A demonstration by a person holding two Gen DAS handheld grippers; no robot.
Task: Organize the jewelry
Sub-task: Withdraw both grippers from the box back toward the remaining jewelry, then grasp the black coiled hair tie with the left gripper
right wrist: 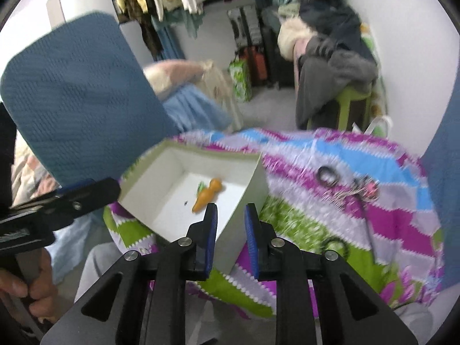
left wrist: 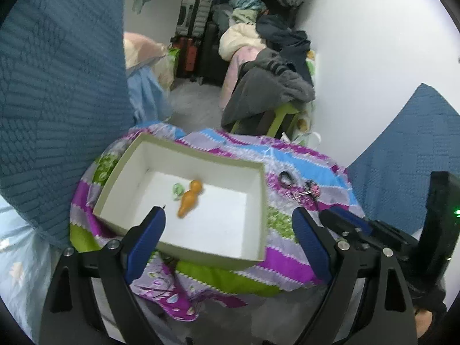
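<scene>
left gripper point(left wrist: 228, 218) wide open over box point(left wrist: 184, 155), right gripper point(right wrist: 230, 215) narrowly open, both empty

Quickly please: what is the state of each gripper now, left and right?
Left gripper: open wide, holding nothing, above the box.
Right gripper: open with a narrow gap, holding nothing, at the box's near wall.

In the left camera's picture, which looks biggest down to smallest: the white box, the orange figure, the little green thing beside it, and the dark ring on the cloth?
1. White box, by far the largest.
2. Orange figure.
3. Dark ring and little green thing look about alike; motion blur makes ranking them unsure.
</scene>
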